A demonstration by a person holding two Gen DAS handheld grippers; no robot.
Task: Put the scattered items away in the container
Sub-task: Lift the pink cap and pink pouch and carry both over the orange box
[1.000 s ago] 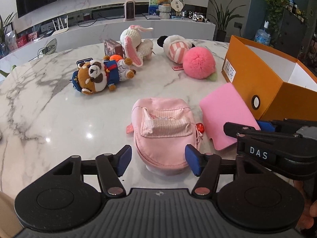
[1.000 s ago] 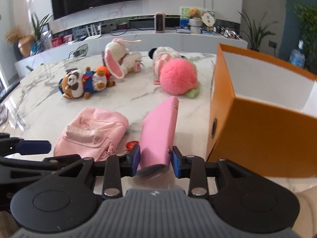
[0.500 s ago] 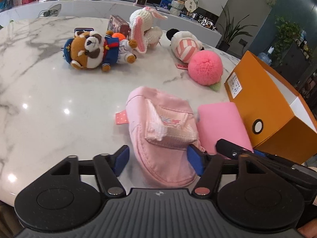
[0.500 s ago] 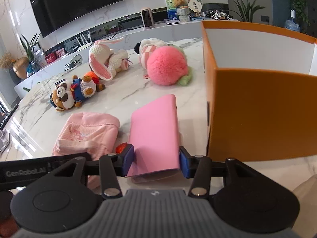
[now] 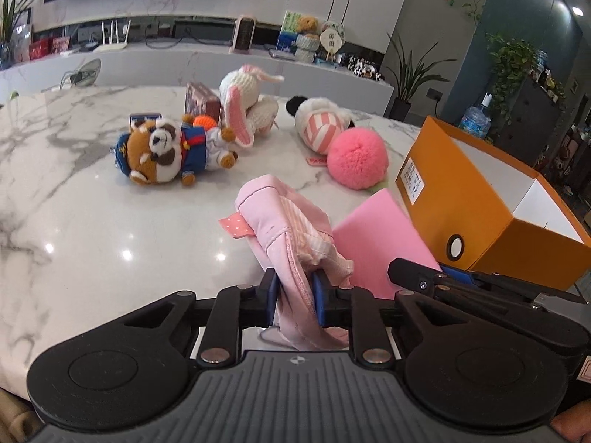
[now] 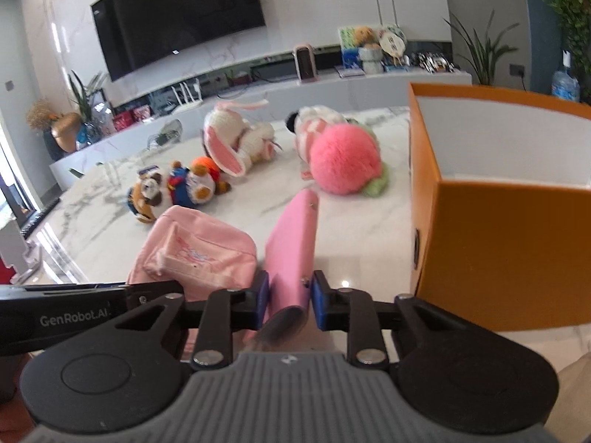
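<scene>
Plush toys number four on the white marbled surface (image 5: 74, 221): one brown bear in a blue uniform (image 5: 166, 151), one white rabbit with pink-lined ears (image 5: 243, 110), one pink-and-white striped doll (image 5: 321, 127) and one fluffy pink pompom (image 5: 357, 158). One soft pink fabric pouch (image 5: 291, 243) hangs bunched between the left tongs (image 5: 294, 297), whose jaws have just closed and now pinch it. One flat pink wallet (image 6: 293, 243) stands on edge, clamped in the right tongs (image 6: 287, 297), which have just narrowed onto it. One open orange cardboard box (image 6: 498, 243) sits just right of the wallet.
</scene>
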